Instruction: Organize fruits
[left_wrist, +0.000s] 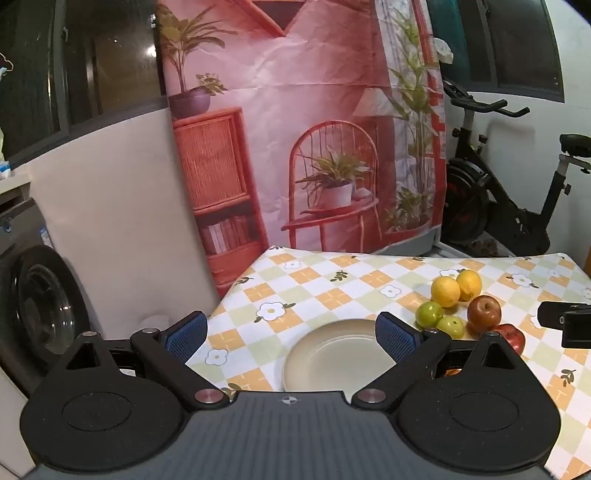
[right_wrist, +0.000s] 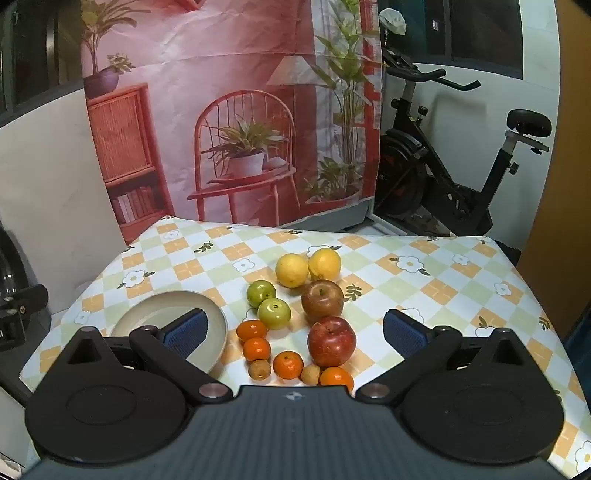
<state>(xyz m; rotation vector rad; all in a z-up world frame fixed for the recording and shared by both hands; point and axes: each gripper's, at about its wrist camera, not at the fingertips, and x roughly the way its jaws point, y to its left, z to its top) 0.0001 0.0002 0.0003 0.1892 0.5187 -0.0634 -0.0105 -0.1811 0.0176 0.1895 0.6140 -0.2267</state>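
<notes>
While both hand-held grippers hover with jaws wide apart and empty, the left hand-held gripper (left_wrist: 291, 338) frames a cream plate (left_wrist: 328, 354); the right hand-held gripper (right_wrist: 293, 334) faces fruits (right_wrist: 299, 314) clustered on the checkered counter (right_wrist: 424, 288) beside that plate.

Two lemons (right_wrist: 291, 270), two green apples (right_wrist: 274, 313), two red apples (right_wrist: 331, 340), four tangerines (right_wrist: 287, 364), two longans (right_wrist: 259, 369), one plate (right_wrist: 218, 314).

On the checked floral tablecloth (right_wrist: 406, 295) sit two yellow lemons (right_wrist: 291, 270), two green apples (right_wrist: 274, 313), two red apples (right_wrist: 331, 340), four small oranges (right_wrist: 288, 364) and two brown longans (right_wrist: 259, 369), beside an empty beige plate (right_wrist: 218, 314)
</notes>
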